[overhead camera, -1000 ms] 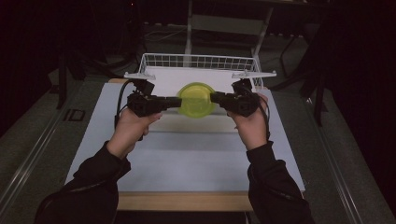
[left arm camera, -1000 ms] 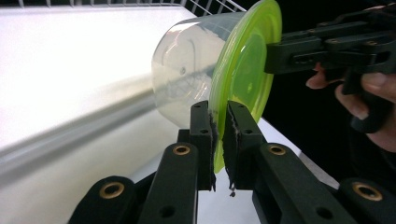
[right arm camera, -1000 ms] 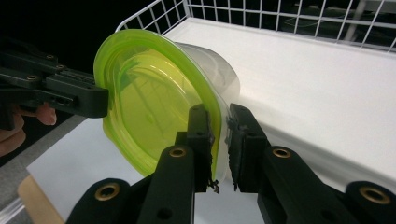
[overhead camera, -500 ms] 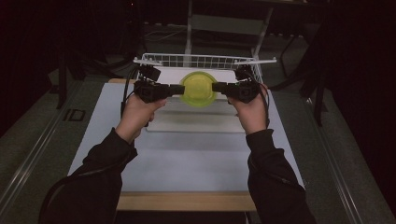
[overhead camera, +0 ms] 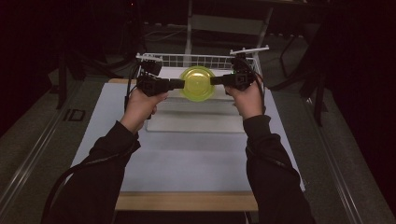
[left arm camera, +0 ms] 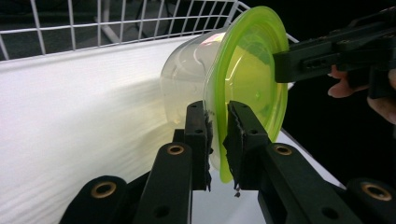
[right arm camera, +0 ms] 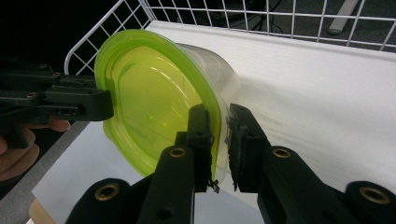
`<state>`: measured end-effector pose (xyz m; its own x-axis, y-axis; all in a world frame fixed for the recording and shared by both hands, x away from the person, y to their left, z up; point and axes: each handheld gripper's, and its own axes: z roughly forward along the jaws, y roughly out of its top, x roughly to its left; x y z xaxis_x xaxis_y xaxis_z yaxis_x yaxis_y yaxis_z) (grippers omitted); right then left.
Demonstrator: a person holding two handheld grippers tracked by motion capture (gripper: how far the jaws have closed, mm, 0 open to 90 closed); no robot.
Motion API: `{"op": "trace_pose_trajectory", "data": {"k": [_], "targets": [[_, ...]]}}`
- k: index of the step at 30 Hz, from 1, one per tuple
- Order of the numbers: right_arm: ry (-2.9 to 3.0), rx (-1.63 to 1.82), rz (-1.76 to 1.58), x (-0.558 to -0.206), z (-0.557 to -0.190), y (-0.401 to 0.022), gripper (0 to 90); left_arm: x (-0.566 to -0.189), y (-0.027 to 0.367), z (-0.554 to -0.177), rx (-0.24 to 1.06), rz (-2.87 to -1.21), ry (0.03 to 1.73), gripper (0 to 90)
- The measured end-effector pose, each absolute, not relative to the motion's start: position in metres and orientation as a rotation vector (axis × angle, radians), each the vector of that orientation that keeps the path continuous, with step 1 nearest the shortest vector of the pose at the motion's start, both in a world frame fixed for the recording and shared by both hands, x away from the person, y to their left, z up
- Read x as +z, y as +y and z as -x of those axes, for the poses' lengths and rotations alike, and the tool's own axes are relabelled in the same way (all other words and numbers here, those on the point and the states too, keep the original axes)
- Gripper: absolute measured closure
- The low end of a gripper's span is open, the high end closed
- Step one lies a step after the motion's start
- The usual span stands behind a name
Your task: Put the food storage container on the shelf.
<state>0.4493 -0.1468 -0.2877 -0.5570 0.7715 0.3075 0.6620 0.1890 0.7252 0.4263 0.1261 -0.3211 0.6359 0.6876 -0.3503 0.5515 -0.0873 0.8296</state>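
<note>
Green-lidded container (overhead camera: 197,83) has moved forward from over the table to above the wire basket (overhead camera: 154,58), pinched at opposite rims between left gripper (overhead camera: 180,84) and right gripper (overhead camera: 215,80). Left jaws have just eased slightly, pads on rim; looks like release next.

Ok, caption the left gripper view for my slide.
Left gripper pinching the green-lidded clear container by its rim above the wire basket.

High overhead, two close claw-mounted views
</note>
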Motion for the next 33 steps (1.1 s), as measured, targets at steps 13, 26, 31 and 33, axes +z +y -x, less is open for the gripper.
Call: {"op": "trace_pose_trajectory", "data": {"k": [13,26,31,33], "targets": [[2.359,1.294,-1.539,-0.286,-0.475,-0.15,79.6,-0.318,0.12,-0.446,0.132,-1.768,1.033,76.4],[2.313,1.257,-1.532,-0.287,-0.489,-0.144,60.3,-0.317,0.113,-0.462,0.163,-1.751,1.092,72.0],[2.285,1.255,-1.541,-0.289,-0.492,-0.142,53.6,-0.318,0.113,-0.467,0.171,-1.748,1.12,63.6],[2.292,1.251,-1.537,-0.291,-0.493,-0.14,53.2,-0.319,0.113,-0.47,0.166,-1.743,1.129,61.1]]}}
